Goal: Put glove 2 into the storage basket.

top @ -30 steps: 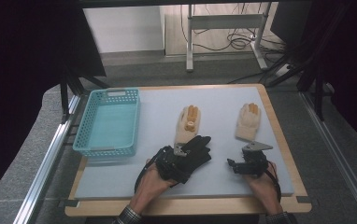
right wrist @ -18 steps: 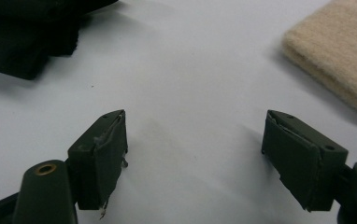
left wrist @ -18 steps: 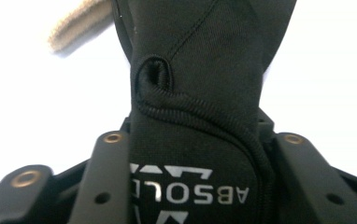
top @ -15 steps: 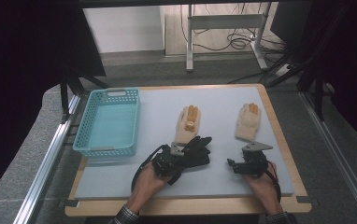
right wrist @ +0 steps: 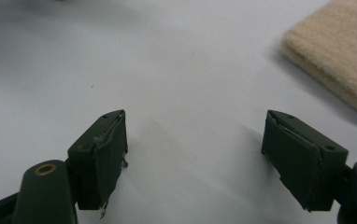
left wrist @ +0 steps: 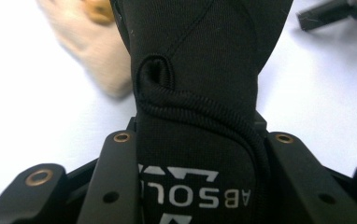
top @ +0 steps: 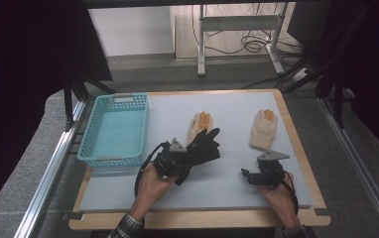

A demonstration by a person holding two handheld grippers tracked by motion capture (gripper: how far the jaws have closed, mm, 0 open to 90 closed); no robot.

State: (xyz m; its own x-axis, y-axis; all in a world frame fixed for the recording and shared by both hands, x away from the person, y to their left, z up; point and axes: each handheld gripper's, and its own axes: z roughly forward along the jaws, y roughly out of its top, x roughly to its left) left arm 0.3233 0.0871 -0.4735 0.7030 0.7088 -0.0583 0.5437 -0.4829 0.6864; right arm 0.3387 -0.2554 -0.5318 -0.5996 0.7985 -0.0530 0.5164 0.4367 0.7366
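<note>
My left gripper point(top: 185, 157) is clamped on the cuff of a black fabric glove with white letters point(top: 203, 147); in the left gripper view the cuff point(left wrist: 200, 154) fills the space between both jaws, which press on it from each side. The jaws have just been closing, with the glove between them. In the high view the glove's fingers point to the far right, and its tips cover the near part of a beige knitted glove with orange fingertips point(top: 199, 123) that lies near the middle of the pale grey table mat point(top: 227, 106).

My right gripper point(top: 262, 174) rests low over the mat at the near right. Its jaws stand wide apart with nothing between them, only bare mat in the right gripper view. A second beige knitted glove point(top: 263, 129) lies just beyond it, toward the far right, and its cuff point(right wrist: 340, 65) is near the right jaw but apart from it.

A light blue plastic mesh basket point(top: 91, 148) sits at the left edge of the mat, well apart from the black glove. Between basket and gloves the mat is free. The wooden board edge point(top: 296, 134) runs close to the right of the second glove.
</note>
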